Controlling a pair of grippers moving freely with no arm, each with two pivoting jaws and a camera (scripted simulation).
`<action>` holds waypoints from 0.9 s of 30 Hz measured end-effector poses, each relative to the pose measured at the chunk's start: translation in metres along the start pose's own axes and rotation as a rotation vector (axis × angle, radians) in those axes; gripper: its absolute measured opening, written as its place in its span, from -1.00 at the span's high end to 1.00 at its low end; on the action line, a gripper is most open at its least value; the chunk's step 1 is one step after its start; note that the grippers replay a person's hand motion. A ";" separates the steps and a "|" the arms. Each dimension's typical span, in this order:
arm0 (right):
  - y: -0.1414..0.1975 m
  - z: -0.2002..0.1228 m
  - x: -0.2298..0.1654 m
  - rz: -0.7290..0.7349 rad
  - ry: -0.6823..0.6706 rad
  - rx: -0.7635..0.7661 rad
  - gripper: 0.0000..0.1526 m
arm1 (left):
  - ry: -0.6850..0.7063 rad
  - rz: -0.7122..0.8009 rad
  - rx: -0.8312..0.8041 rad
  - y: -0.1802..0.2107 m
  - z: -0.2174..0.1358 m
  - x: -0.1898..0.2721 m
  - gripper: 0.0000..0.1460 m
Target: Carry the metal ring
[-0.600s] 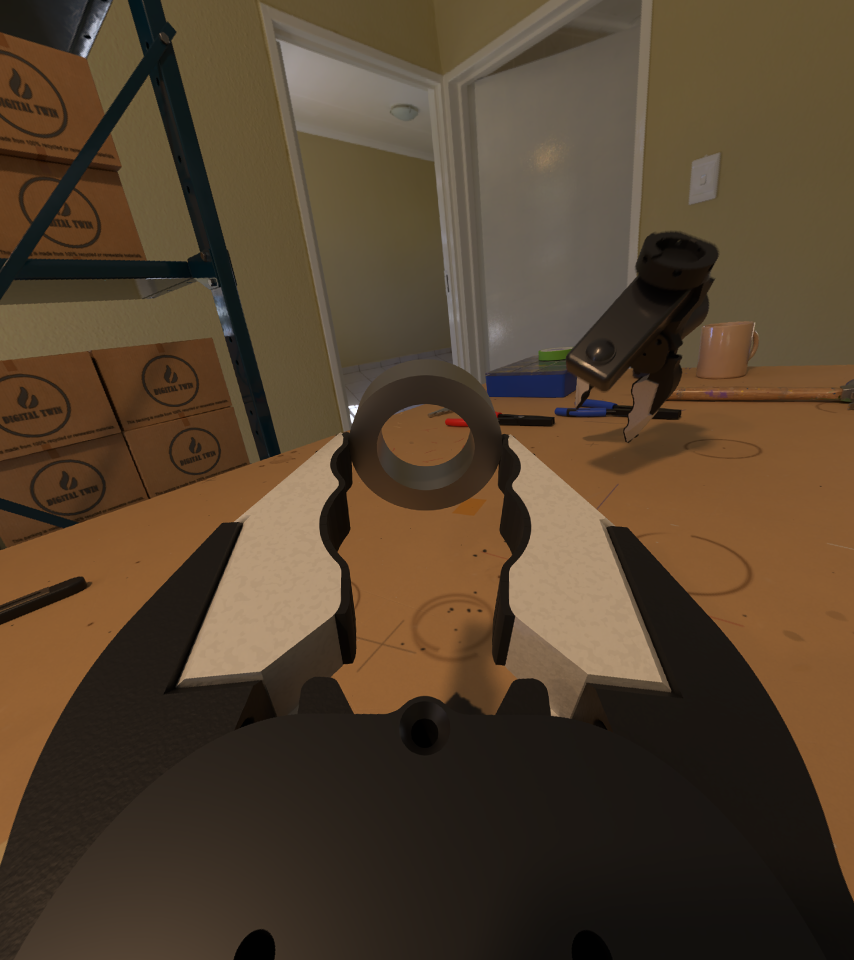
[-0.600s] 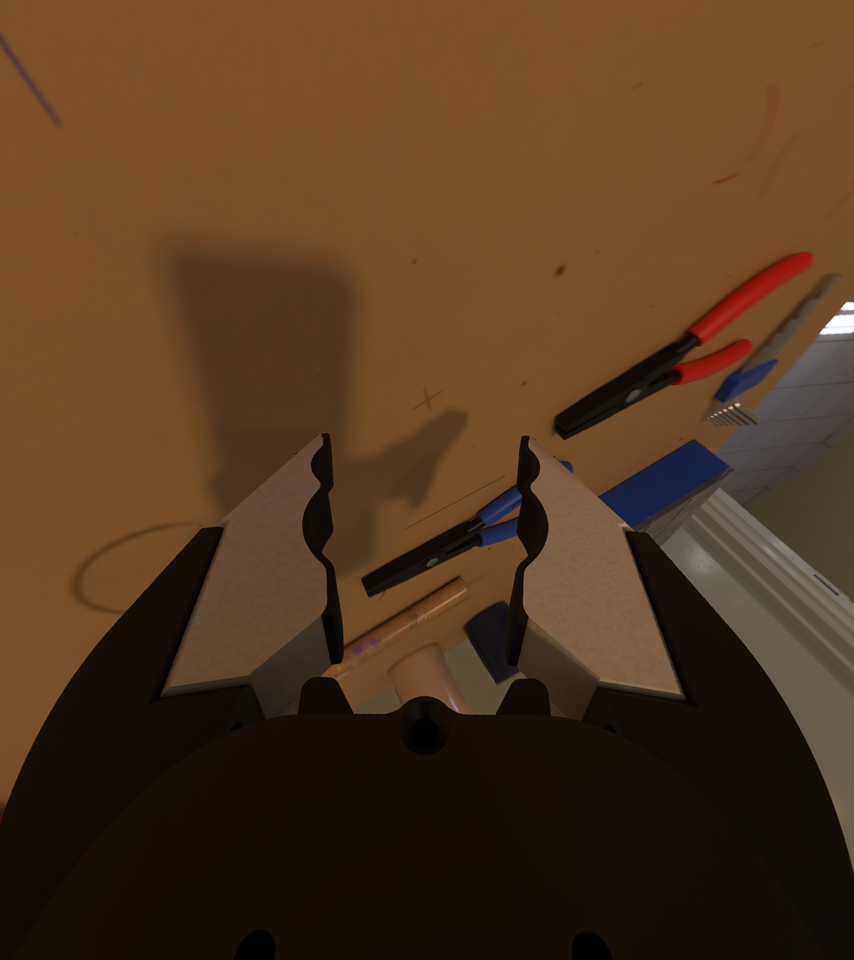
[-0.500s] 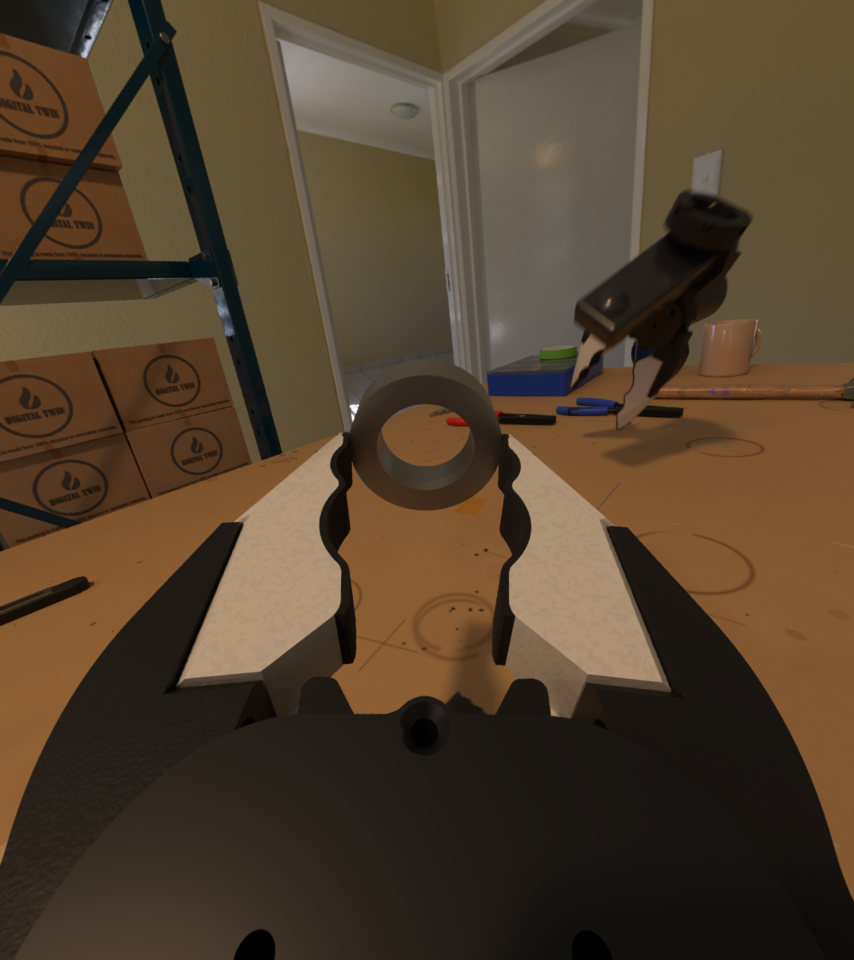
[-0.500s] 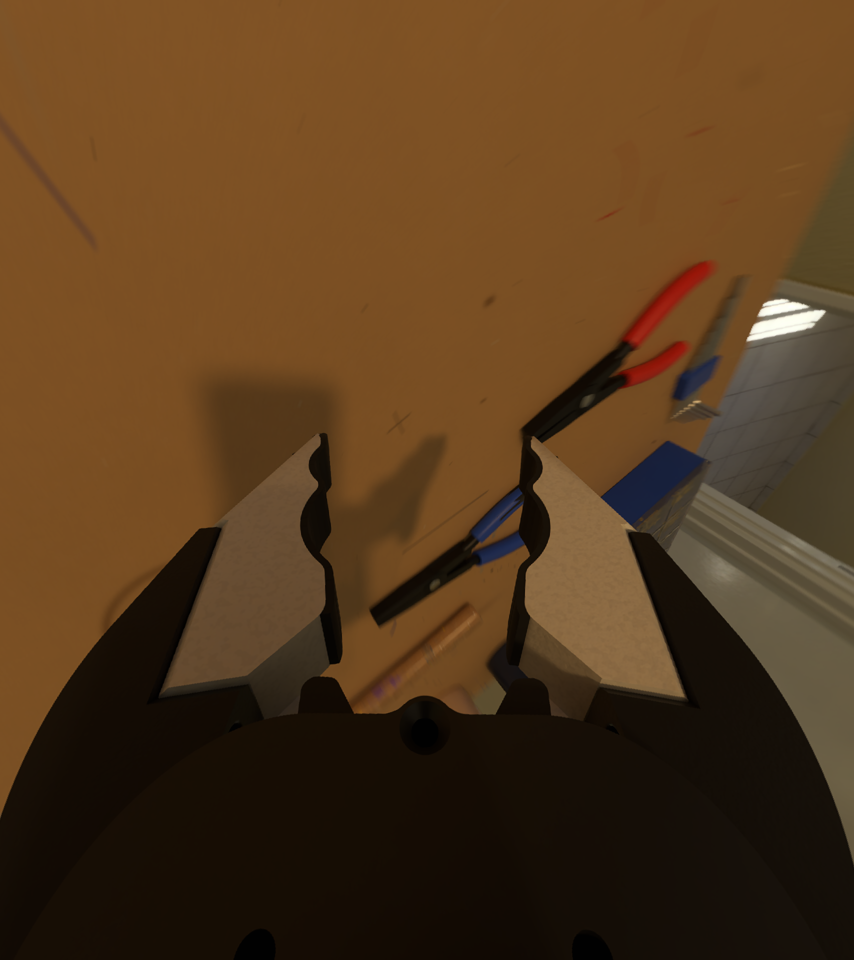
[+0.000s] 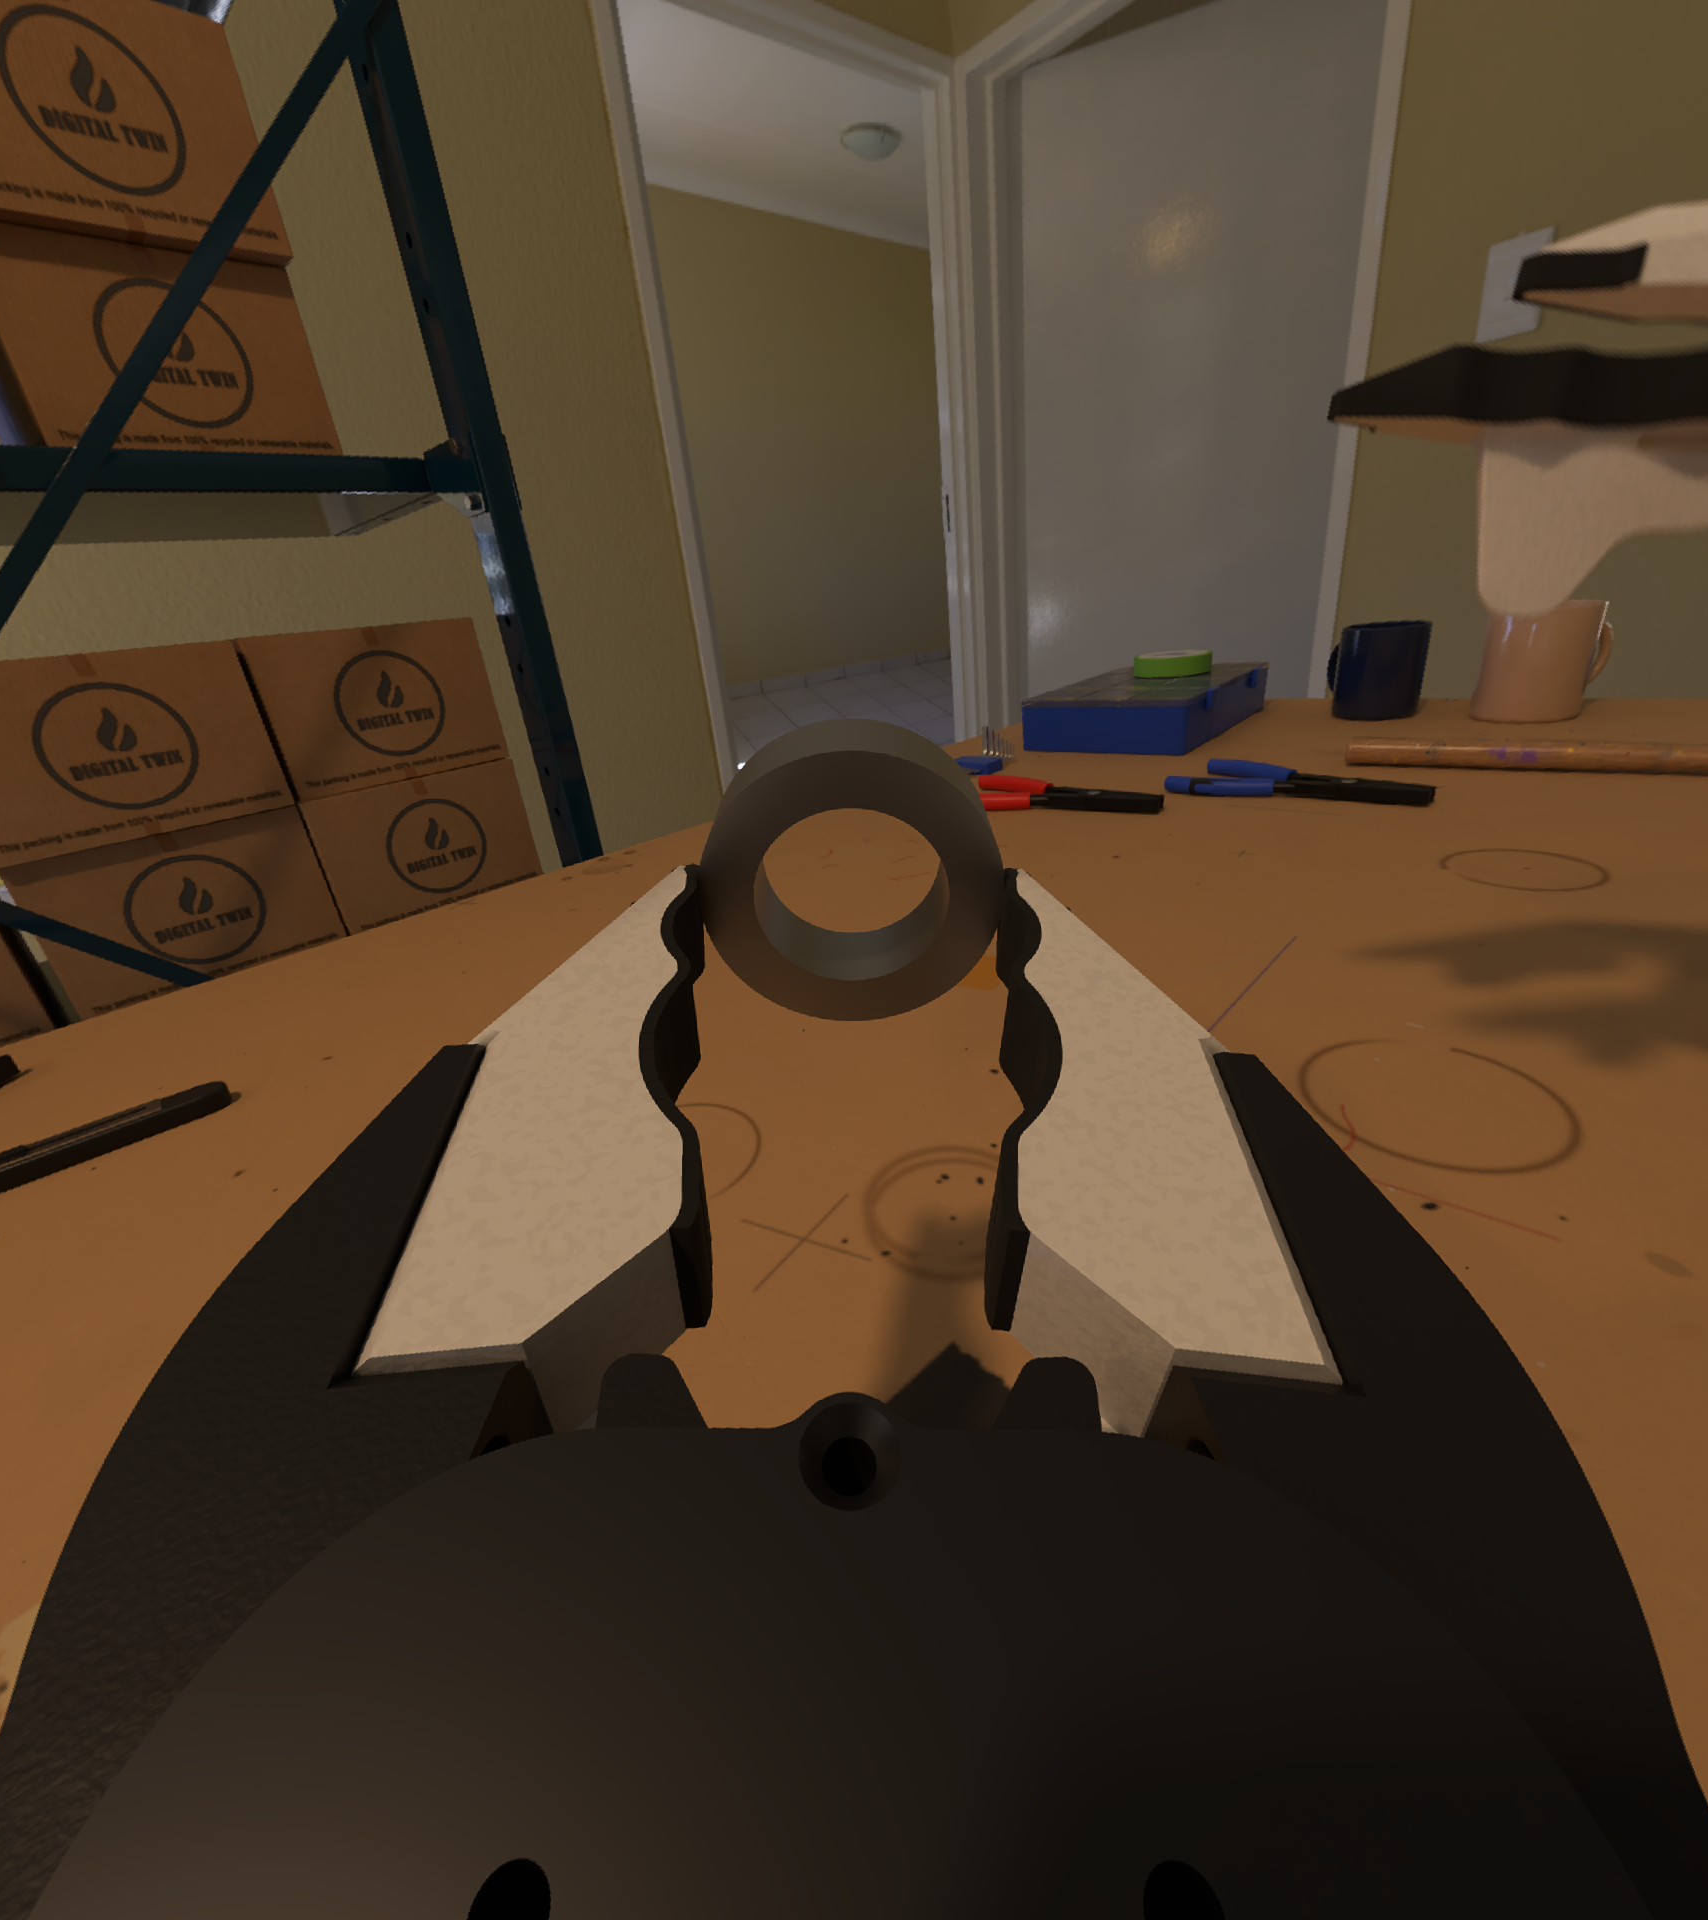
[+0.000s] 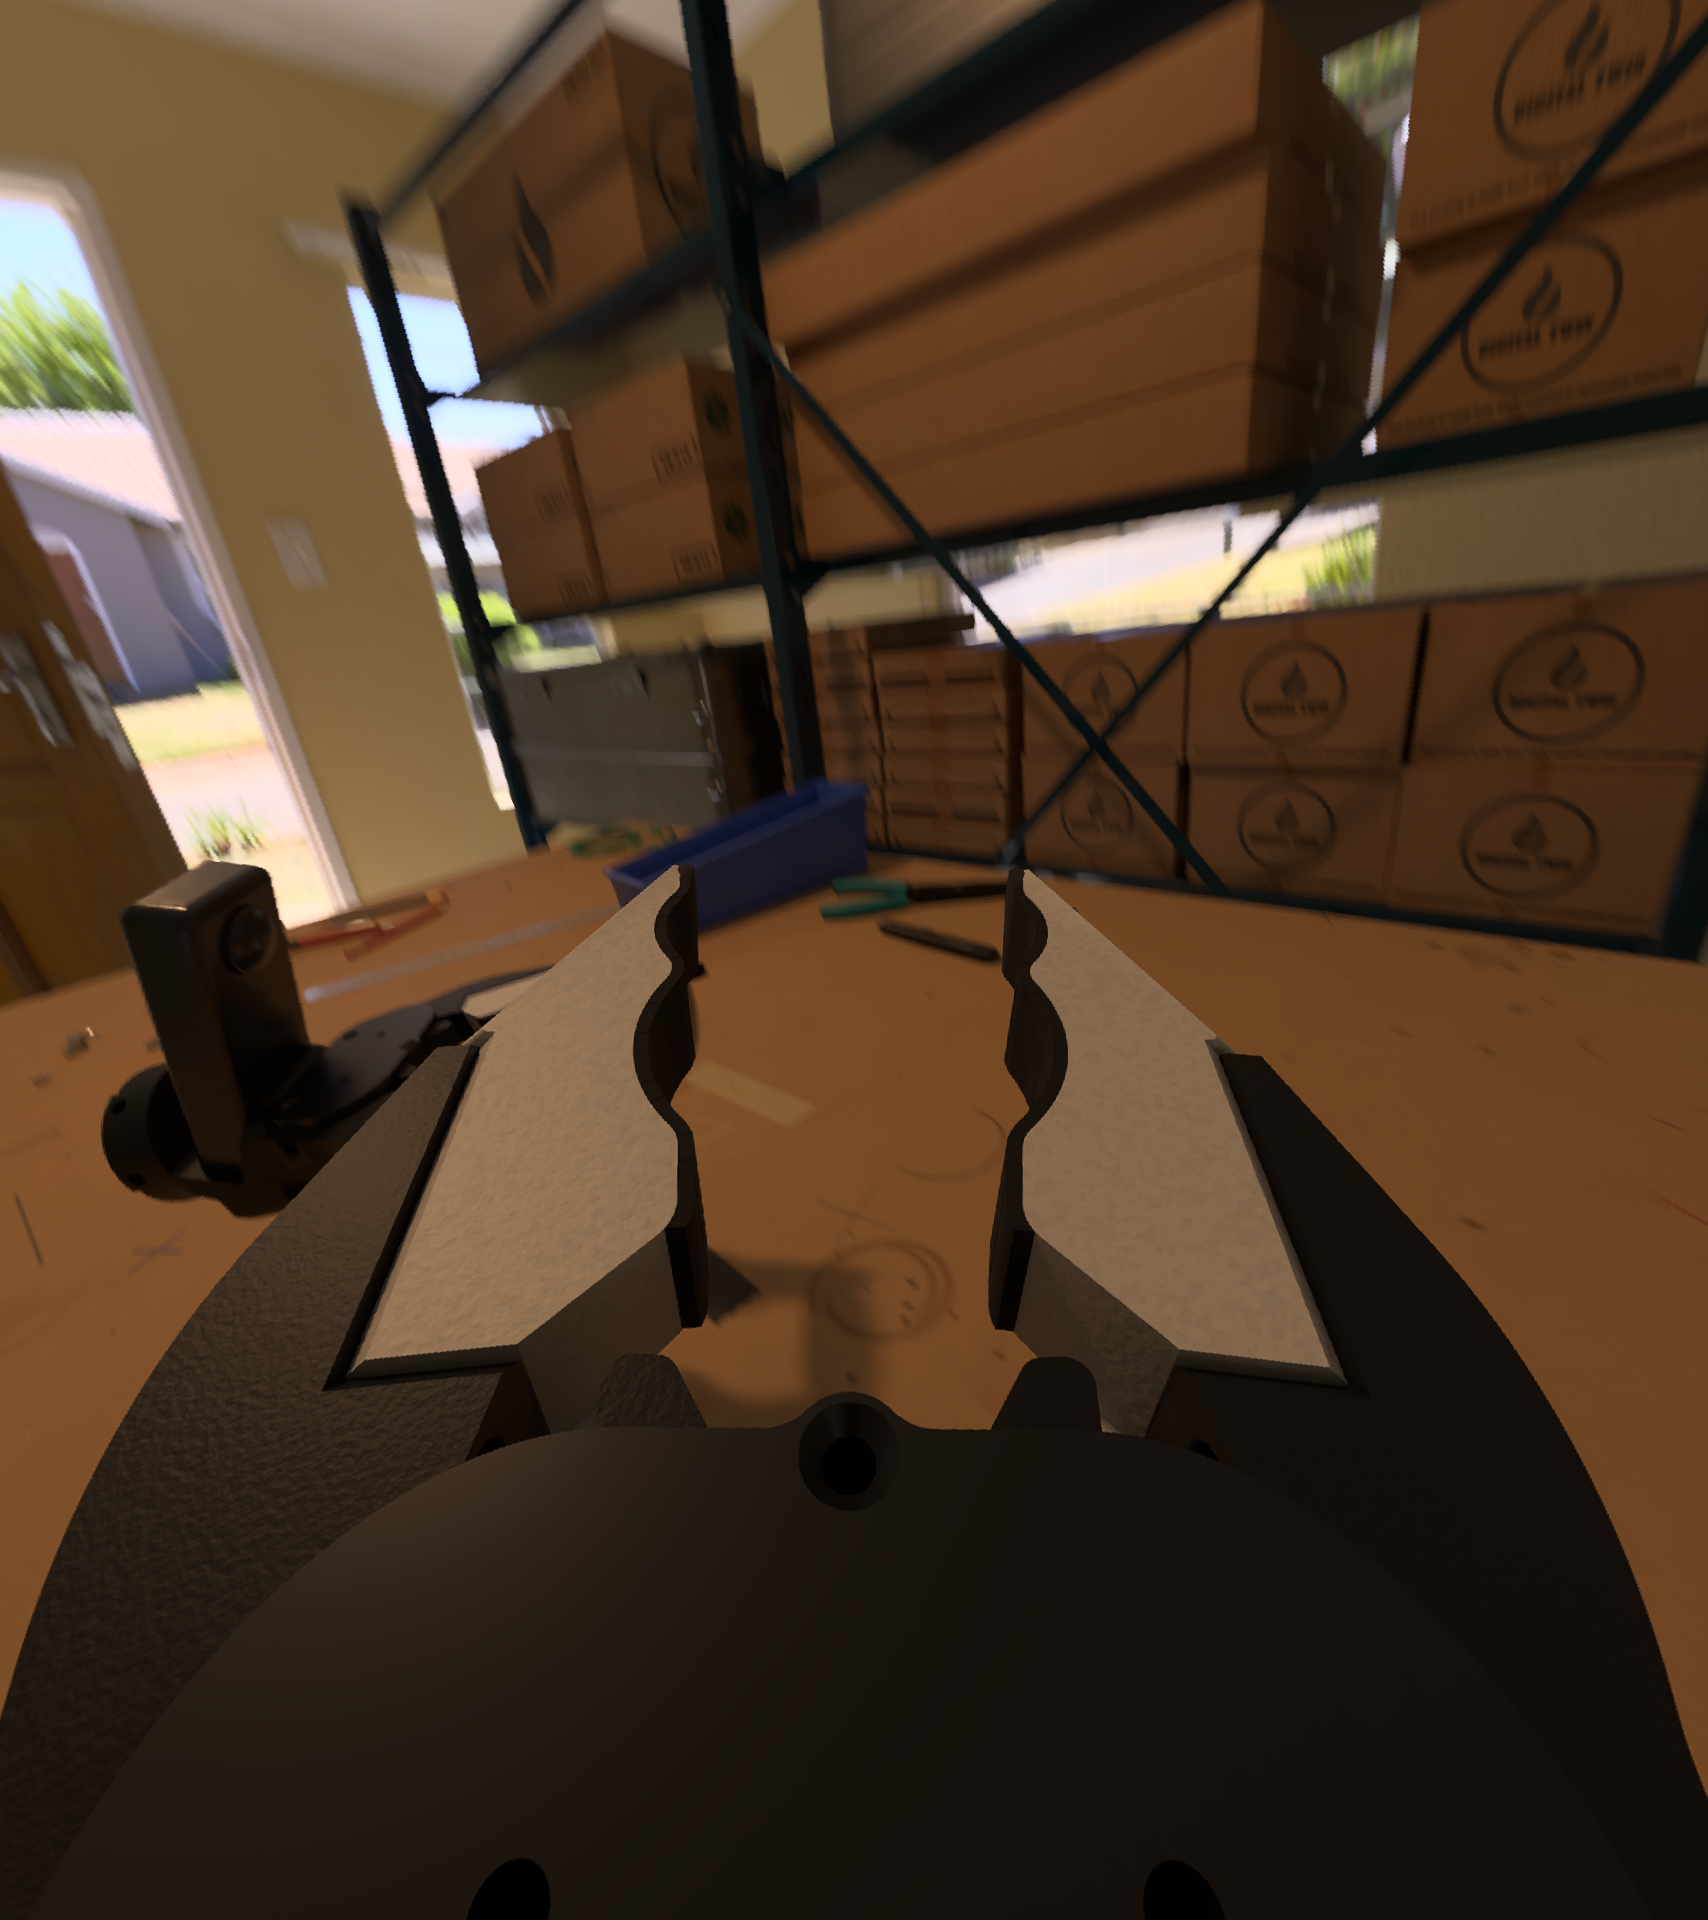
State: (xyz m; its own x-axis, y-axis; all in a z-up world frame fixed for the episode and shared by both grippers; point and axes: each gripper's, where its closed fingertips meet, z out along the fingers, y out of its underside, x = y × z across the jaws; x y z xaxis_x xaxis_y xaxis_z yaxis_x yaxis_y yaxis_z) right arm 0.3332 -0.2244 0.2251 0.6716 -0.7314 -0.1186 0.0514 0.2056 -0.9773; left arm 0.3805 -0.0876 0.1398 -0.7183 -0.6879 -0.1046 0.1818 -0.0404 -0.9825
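Note:
My left gripper (image 5: 850, 883) is shut on the grey metal ring (image 5: 850, 971), which sits on edge between the fingertips, its hole facing me, held above the brown table (image 5: 1452, 1351). My right gripper (image 6: 850, 914) is open and empty above the table. In the left wrist view its fingers (image 5: 1556, 390) show large and close at the upper right, pointing left. In the right wrist view the body of the left gripper (image 6: 206, 1029) shows at the left; the ring is hidden there.
Red pliers (image 5: 1058, 795), blue pliers (image 5: 1297, 784), a hammer (image 5: 1556, 753), a blue box (image 5: 1141, 707), two mugs (image 5: 1380, 670) stand at the far edge. A black marker (image 5: 60, 1148) lies left. A shelf rack with cardboard boxes (image 6: 1297, 727), a blue bin (image 6: 756, 852), green pliers (image 6: 891, 894) are beyond.
The right gripper has swung up and turned from looking down at the table to looking level across it, and has come much closer to the left gripper. The left gripper still holds the ring.

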 end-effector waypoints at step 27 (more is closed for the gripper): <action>0.112 0.038 -0.018 -0.028 -0.041 -0.055 0.17 | -0.530 1.324 -0.370 0.028 0.022 -0.113 0.22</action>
State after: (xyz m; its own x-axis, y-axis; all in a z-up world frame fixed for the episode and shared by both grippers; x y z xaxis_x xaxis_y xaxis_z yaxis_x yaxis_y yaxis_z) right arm 0.3552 -0.1638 0.1242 0.6999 -0.7092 -0.0845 0.0310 0.1484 -0.9884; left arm 0.4820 -0.0267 0.1274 0.1704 -0.2572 -0.9512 0.2585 0.9432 -0.2087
